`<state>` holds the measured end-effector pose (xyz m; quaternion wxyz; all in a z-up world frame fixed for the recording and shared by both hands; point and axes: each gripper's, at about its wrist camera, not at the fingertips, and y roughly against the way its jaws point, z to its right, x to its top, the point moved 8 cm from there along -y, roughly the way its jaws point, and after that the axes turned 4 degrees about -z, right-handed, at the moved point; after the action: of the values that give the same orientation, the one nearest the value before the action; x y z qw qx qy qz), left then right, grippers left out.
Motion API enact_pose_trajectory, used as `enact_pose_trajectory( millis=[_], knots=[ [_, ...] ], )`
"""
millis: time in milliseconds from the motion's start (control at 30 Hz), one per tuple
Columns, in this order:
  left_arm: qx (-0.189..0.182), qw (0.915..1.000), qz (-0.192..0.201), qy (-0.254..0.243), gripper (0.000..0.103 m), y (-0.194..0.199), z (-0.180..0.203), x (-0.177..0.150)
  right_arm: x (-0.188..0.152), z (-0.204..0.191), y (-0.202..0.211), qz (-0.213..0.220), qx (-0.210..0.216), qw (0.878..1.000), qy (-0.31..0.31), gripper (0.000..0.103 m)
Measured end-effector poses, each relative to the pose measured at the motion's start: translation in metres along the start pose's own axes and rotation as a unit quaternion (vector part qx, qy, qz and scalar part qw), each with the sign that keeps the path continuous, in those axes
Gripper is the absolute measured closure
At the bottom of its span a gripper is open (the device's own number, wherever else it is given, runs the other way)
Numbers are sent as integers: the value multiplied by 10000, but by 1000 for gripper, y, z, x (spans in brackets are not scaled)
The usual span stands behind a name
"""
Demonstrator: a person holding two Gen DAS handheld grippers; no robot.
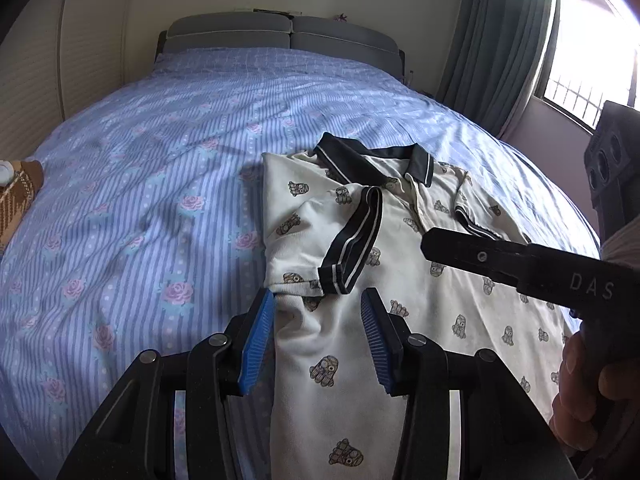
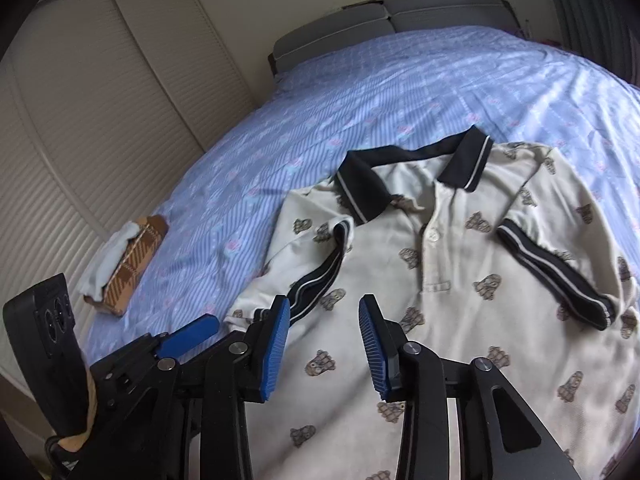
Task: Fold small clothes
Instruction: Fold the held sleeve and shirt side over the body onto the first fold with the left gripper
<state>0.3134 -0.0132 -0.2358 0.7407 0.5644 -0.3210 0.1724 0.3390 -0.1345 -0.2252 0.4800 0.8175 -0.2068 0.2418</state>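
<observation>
blue pads of my left gripper (image 1: pixel 318 336) sit right up front, jaws parted, straddling the folded left edge of the polo shirt (image 1: pixel 360 248) without pinching it as far as i can see. my right gripper (image 2: pixel 324 340) is partly open too, hovering over the chest of the shirt, nothing between the pads but air and fabric below.

the shirt lies face up on the bed (image 1: pixel 140 200), toward its near right side, collar (image 2: pixel 404 168) pointing at the headboard (image 1: pixel 288 36). so where are we: both sleeves look tucked inward, the left sleeve (image 2: pixel 316 276) lying across the body and the right sleeve (image 2: pixel 560 276) angled in as well. my guess is the side folds are about done and the big one is left, bringing the hem up toward the collar, then smoothing. hem itself is out of view.

containers: only one i can spot, a brown plaid box (image 2: pixel 132 256) near the left edge of the bed with something white poking out of it, can't tell what.
</observation>
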Motion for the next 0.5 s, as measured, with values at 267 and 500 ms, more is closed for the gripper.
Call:
enact_pose_trajectory(
  millis=[267,500],
  knots=[
    [313,9989,-238,247,52,-6,-30,-28,-8,-35,-40,-425,329,9978,391,77],
    [285,9978,-252,543,52,-8,-45,-35,-14,-39,-70,-715,93,9959,546,89]
  ],
)
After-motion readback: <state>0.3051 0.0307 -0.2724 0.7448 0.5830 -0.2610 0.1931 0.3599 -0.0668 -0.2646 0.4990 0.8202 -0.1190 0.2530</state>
